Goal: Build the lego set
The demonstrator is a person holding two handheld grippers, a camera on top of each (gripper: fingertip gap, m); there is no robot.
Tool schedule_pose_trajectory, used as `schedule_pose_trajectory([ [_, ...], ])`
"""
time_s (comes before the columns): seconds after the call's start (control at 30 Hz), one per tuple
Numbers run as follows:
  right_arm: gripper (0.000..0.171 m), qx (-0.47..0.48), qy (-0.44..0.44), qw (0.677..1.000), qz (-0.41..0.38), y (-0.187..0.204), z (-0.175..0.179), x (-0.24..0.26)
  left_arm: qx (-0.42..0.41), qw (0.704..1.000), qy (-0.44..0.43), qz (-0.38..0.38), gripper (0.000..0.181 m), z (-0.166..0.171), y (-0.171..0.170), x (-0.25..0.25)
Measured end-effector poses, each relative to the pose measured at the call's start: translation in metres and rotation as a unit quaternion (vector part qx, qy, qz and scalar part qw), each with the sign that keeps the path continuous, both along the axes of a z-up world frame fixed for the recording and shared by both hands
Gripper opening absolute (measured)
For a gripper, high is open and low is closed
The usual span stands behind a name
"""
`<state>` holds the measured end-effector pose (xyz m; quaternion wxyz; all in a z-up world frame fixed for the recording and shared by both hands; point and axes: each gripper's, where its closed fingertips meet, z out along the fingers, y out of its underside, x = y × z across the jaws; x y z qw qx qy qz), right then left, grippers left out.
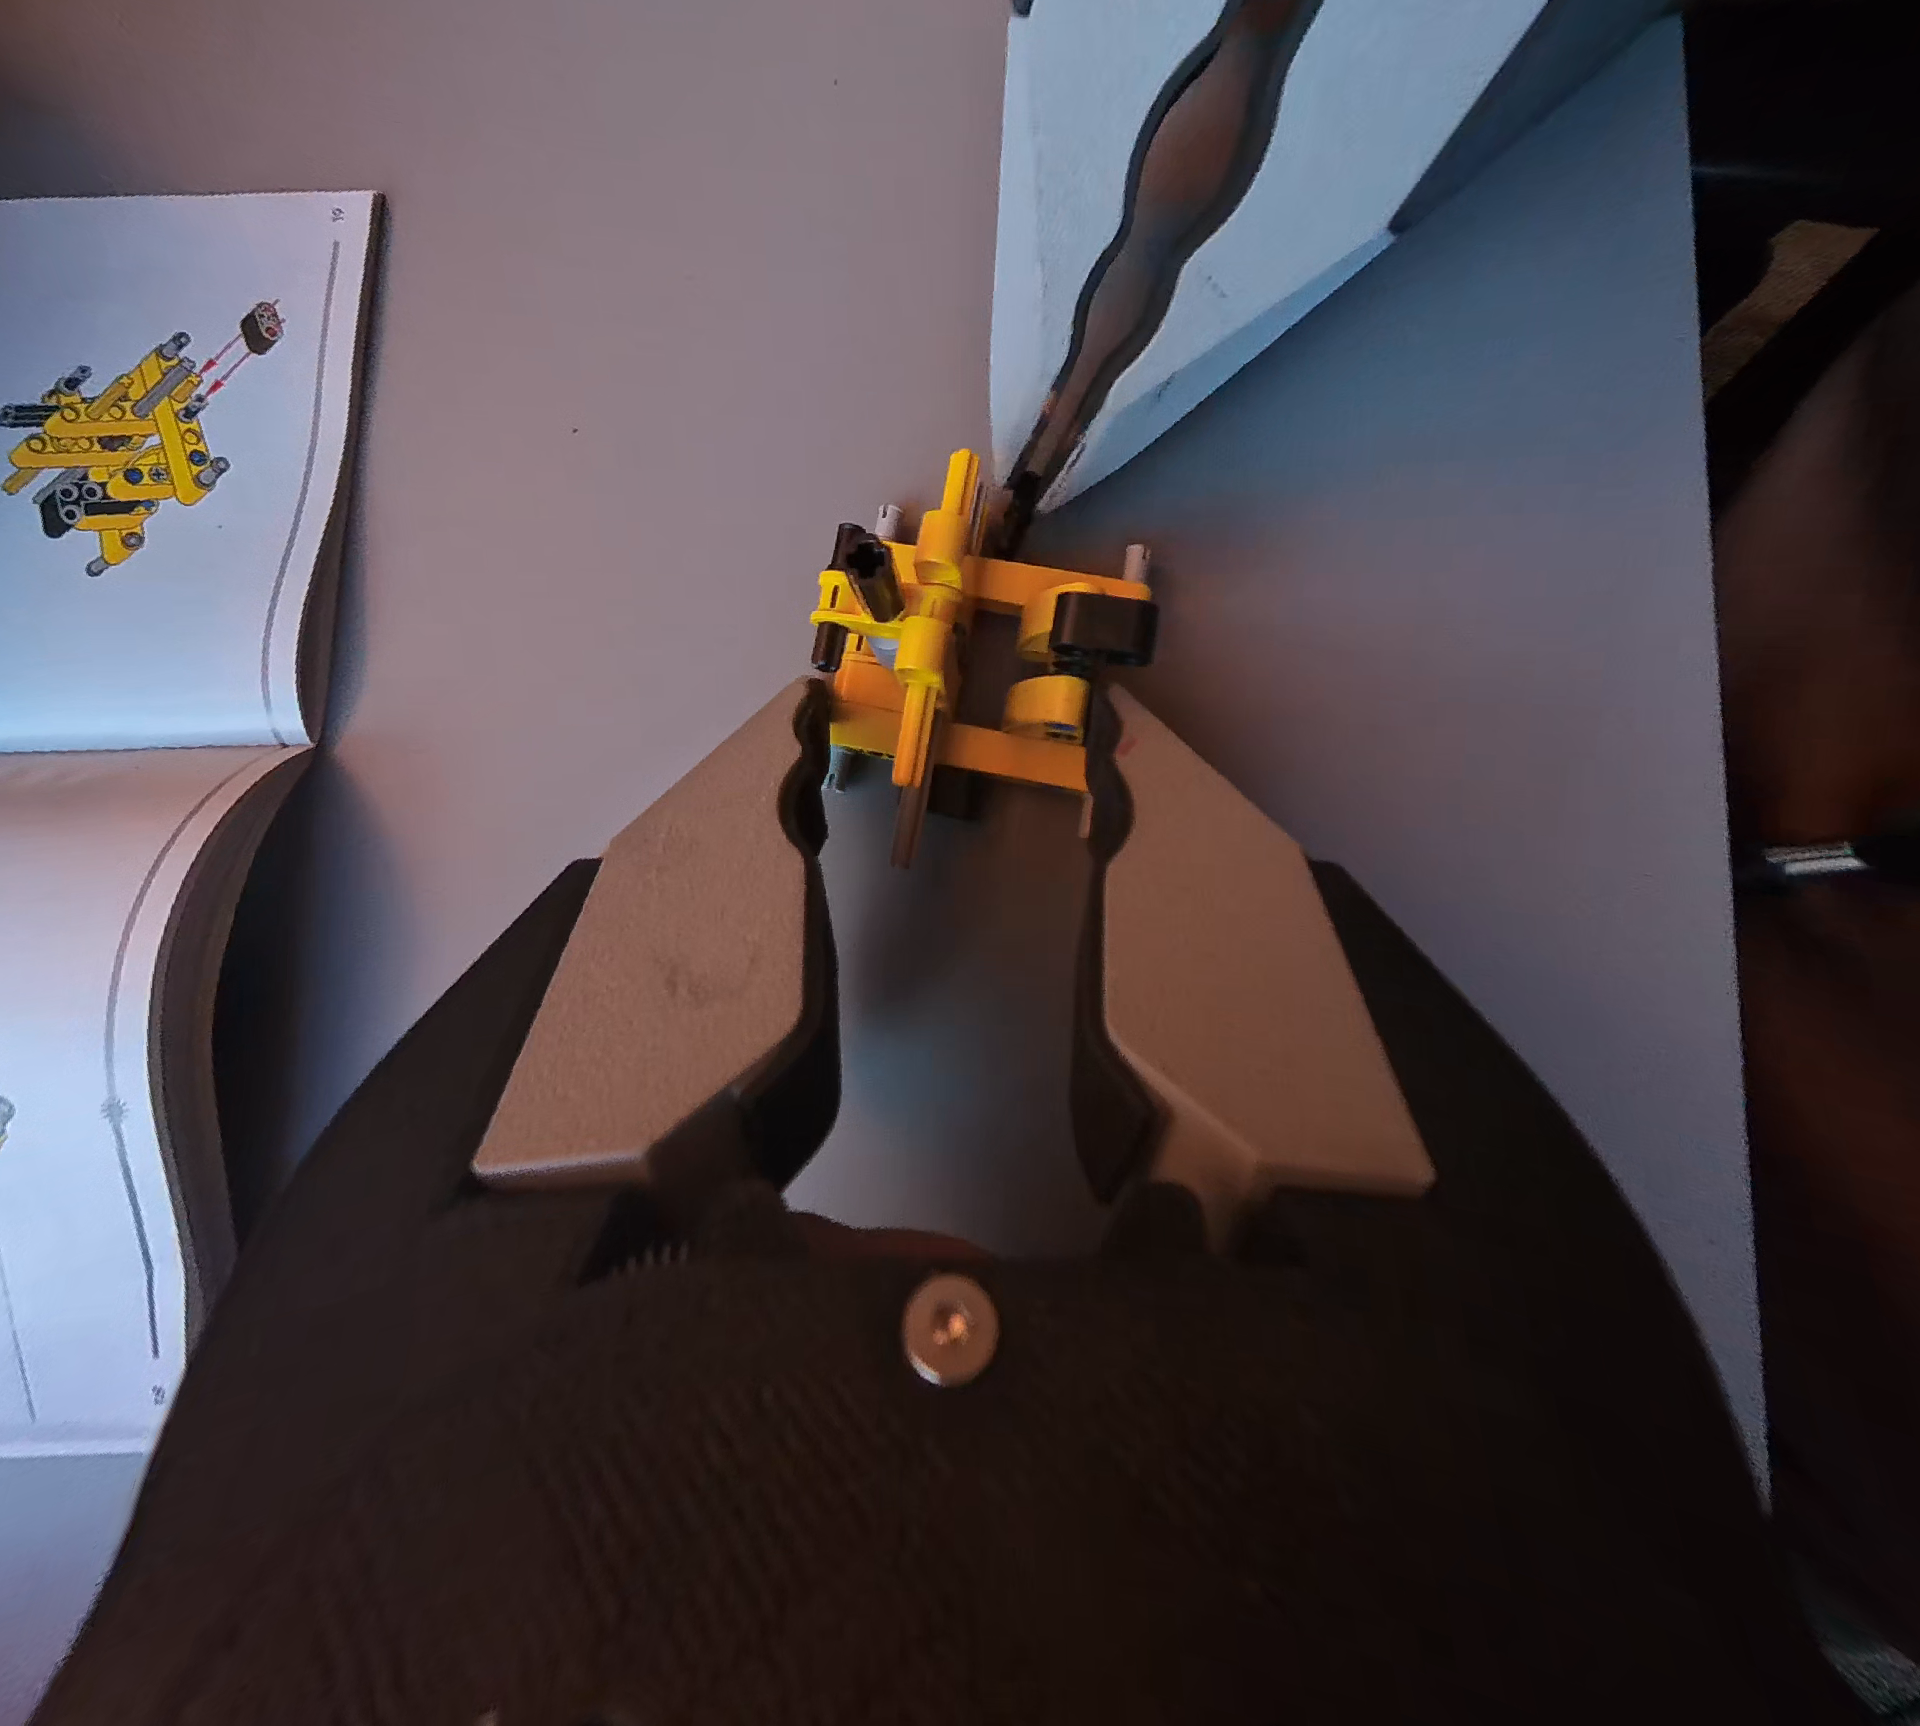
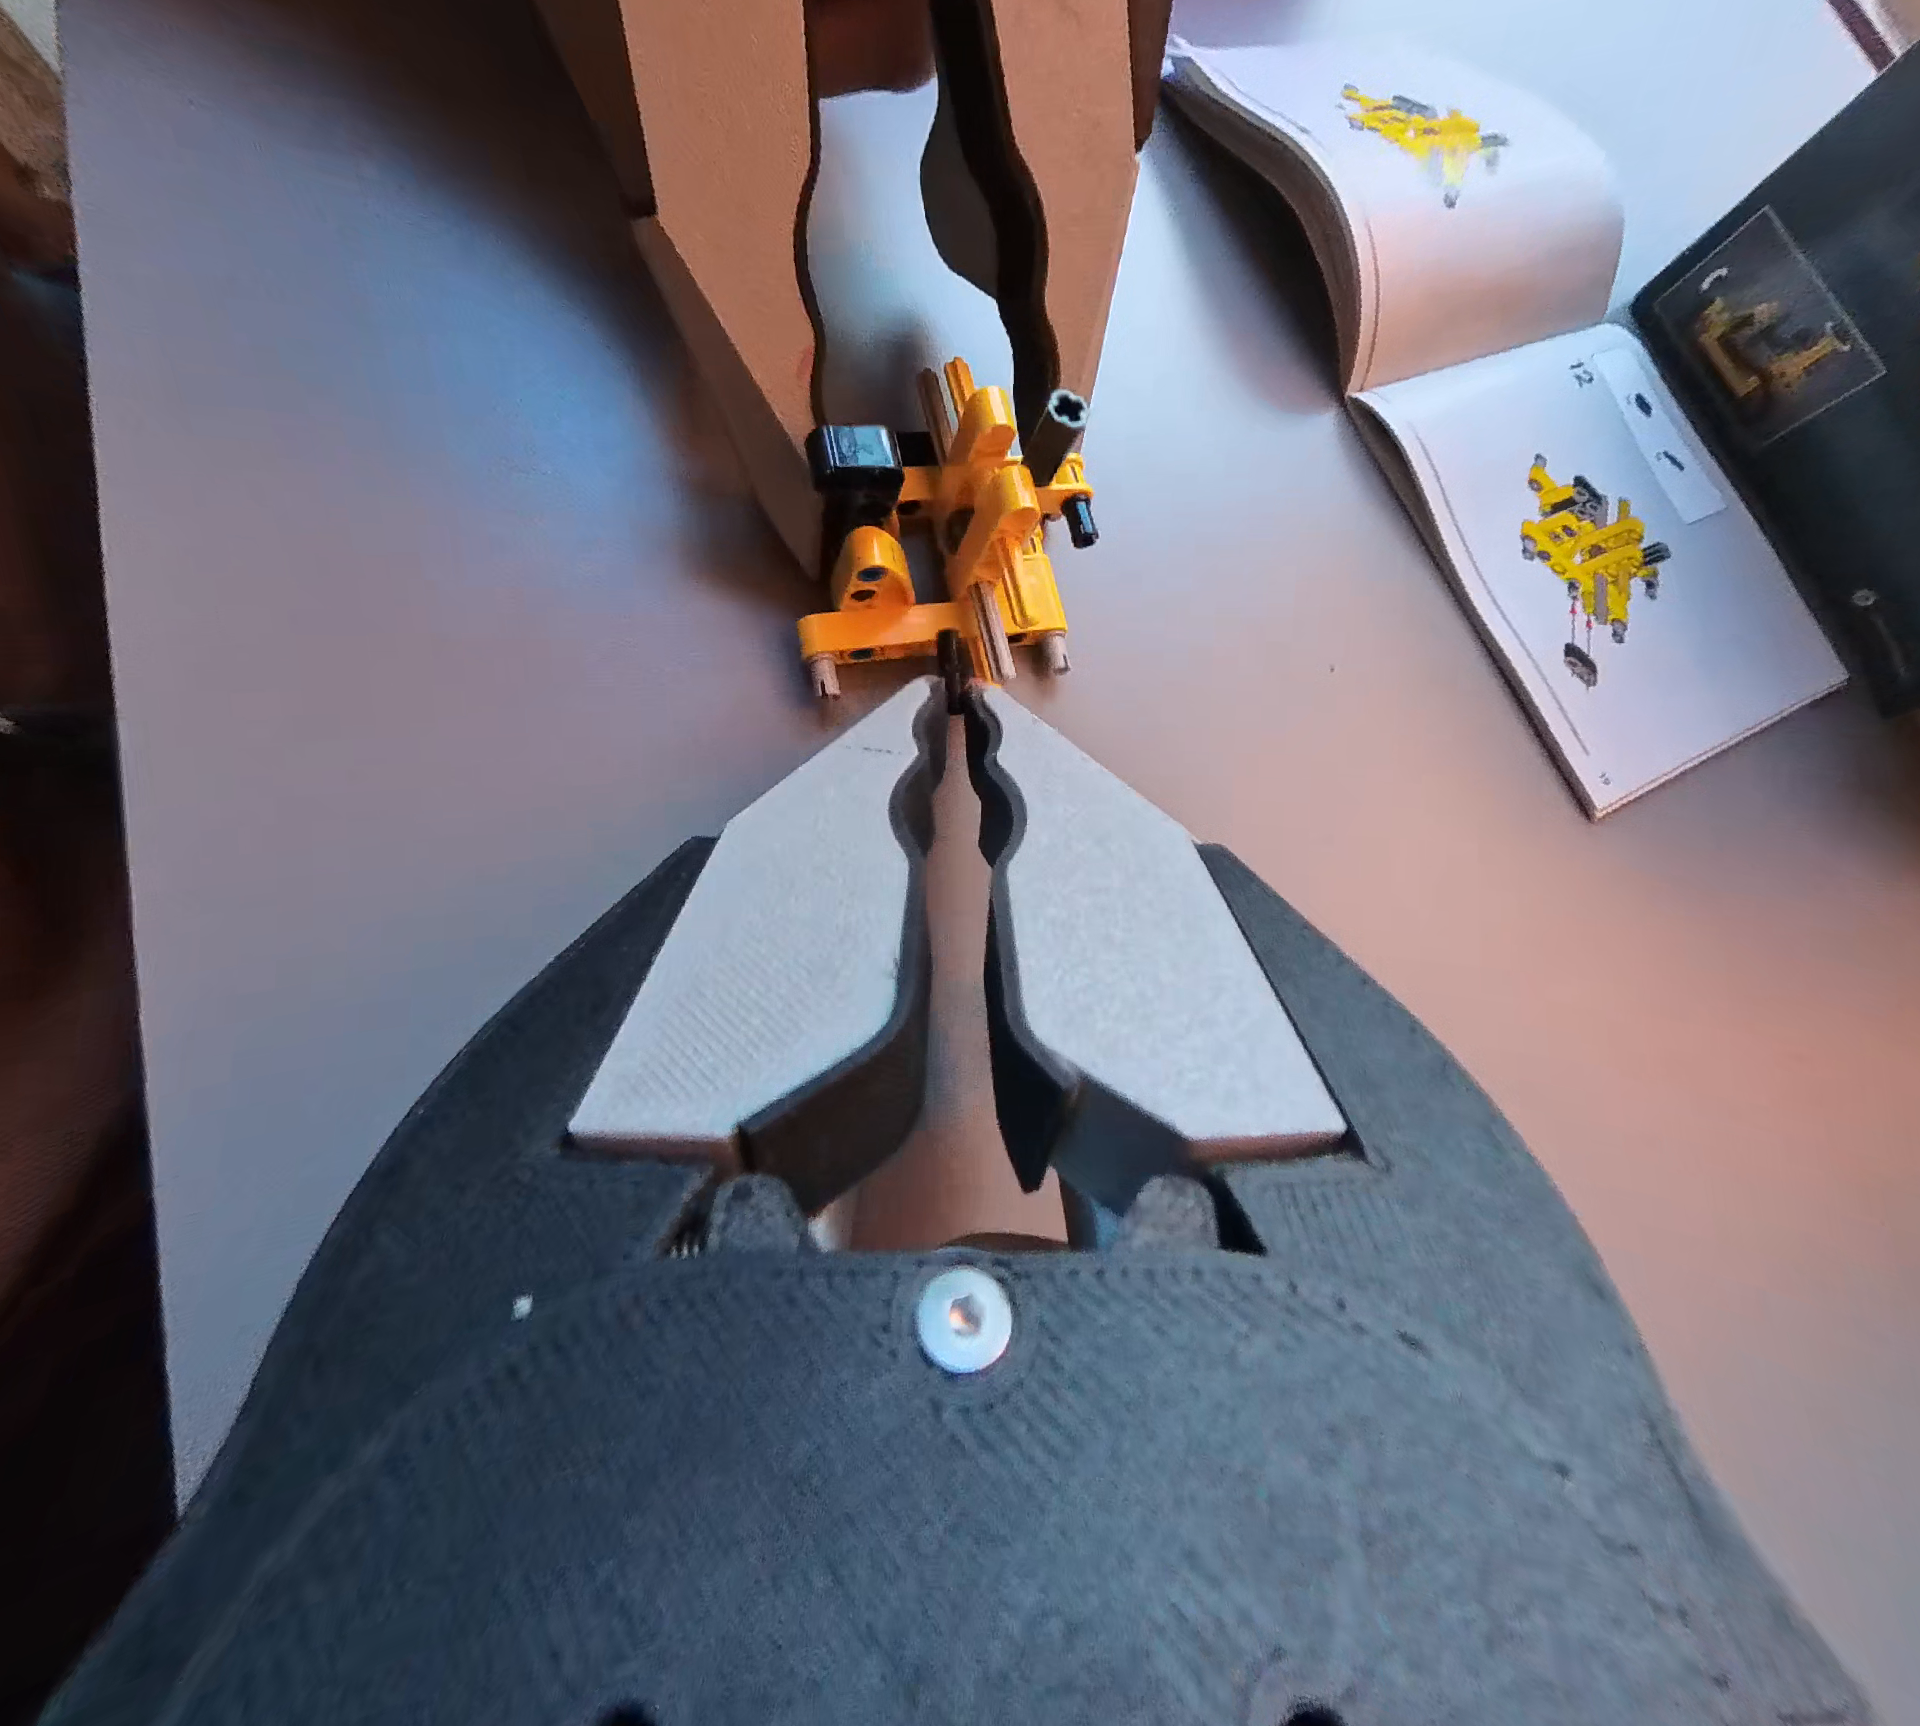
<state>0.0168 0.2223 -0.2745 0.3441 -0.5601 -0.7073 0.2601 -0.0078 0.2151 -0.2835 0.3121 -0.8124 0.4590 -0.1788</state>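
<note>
Yellow plastic: your lego assembly (image 1: 961,658) is a small open frame of stiff beams crossed by axles and pins, with a black connector (image 1: 1103,627) at one corner.
Where it sits: it rests on the pale surface (image 1: 644,222) near one long edge, well apart from the open instruction booklet (image 1: 166,471) toward the far side.
Left tongs (image 1: 951,741): spread wide and bracketing the frame, one finger at each outer side; they look braced against it, though how hard they squeeze you cannot tell from here.
Right tongs (image 2: 961,697): drawn together, tips nipping a small black pin (image 2: 951,653) at the frame's near beam.
Step in hand: you appear to be pushing that pin into a beam hole while the other side steadies the model.
Weight: very light, so it will skid on the smooth surface unless you keep it braced.
Stiffness: the beams are rigid; the joints are friction fits and can pop apart under a twist.
Weak spots: the sticking-out axle (image 2: 940,409) and grey pin ends (image 2: 1057,653) lever loose easily, so avoid gripping them.
Best hold: take the two parallel yellow beams across their flat outer faces.
Risk: the pin is small and slick; it could flick out of the tips if you press off-axis.
</note>
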Motion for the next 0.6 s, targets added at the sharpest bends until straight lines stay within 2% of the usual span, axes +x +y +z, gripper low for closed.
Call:
schedule_pose_trajectory([
  [0.03, 0.0, -0.002, 0.006, 1.0, 0.002, 0.0, 0.002, 0.0, 0.0, 1.0, -0.001, 0.0, 0.047, 0.0, 0.0, 0.0],
  [0.6, 0.0, 0.041, -0.023, 0.999, 0.011, -0.001, -0.008, 0.003, -0.001, 1.0, -0.001, 0.0, 0.047, 0.0, 0.0, 0.001],
])
